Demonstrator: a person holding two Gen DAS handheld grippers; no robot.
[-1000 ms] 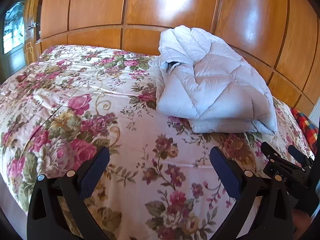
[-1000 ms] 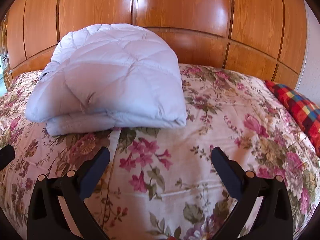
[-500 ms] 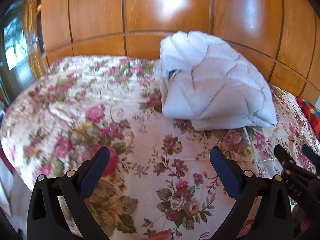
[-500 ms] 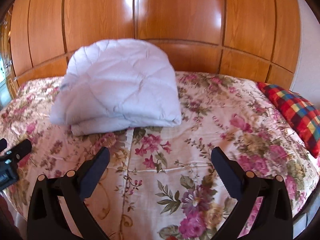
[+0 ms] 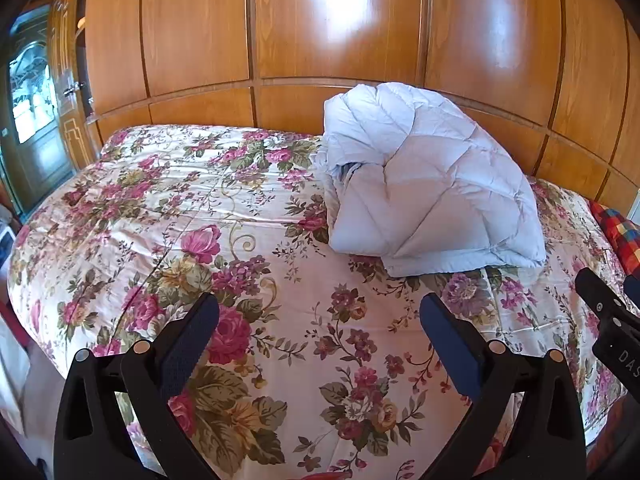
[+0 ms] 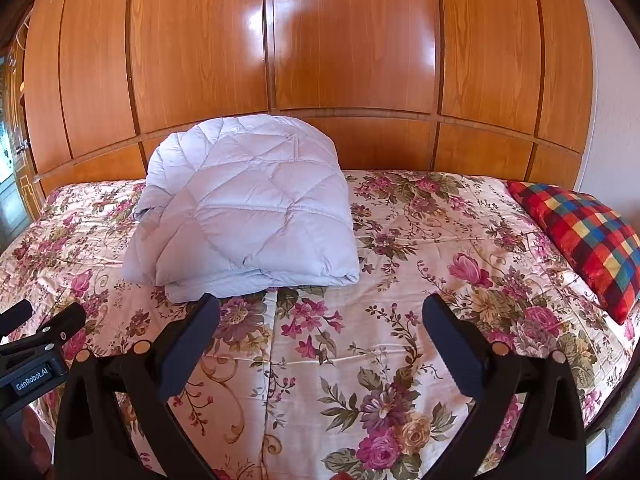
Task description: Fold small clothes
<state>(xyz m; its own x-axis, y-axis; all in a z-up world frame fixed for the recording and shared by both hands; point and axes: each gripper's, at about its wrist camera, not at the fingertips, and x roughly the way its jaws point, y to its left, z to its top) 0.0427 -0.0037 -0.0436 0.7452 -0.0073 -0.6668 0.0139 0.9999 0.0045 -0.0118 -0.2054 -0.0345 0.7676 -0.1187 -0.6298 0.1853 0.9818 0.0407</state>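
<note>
A pale blue quilted garment [image 5: 424, 184] lies folded into a thick bundle on the flowered bedspread [image 5: 200, 240], near the wooden wall. The same bundle [image 6: 248, 208] shows in the right wrist view, left of centre. My left gripper [image 5: 320, 332] hangs open over the near part of the bed, well short of the bundle, with nothing between its fingers. My right gripper [image 6: 320, 332] is open too, over the bedspread [image 6: 400, 280] just in front of the bundle. Each gripper shows at the edge of the other's view.
Glossy wooden panels [image 5: 320, 40] rise behind the bed. A red checked cushion [image 6: 588, 240] lies at the bed's right side. A glazed door [image 5: 32, 120] stands at the far left. The bed's near edge falls away below both grippers.
Both grippers have drawn back and up from the bed, so the folded bundle looks smaller and farther away. Both stay open. The bundle has not moved.
</note>
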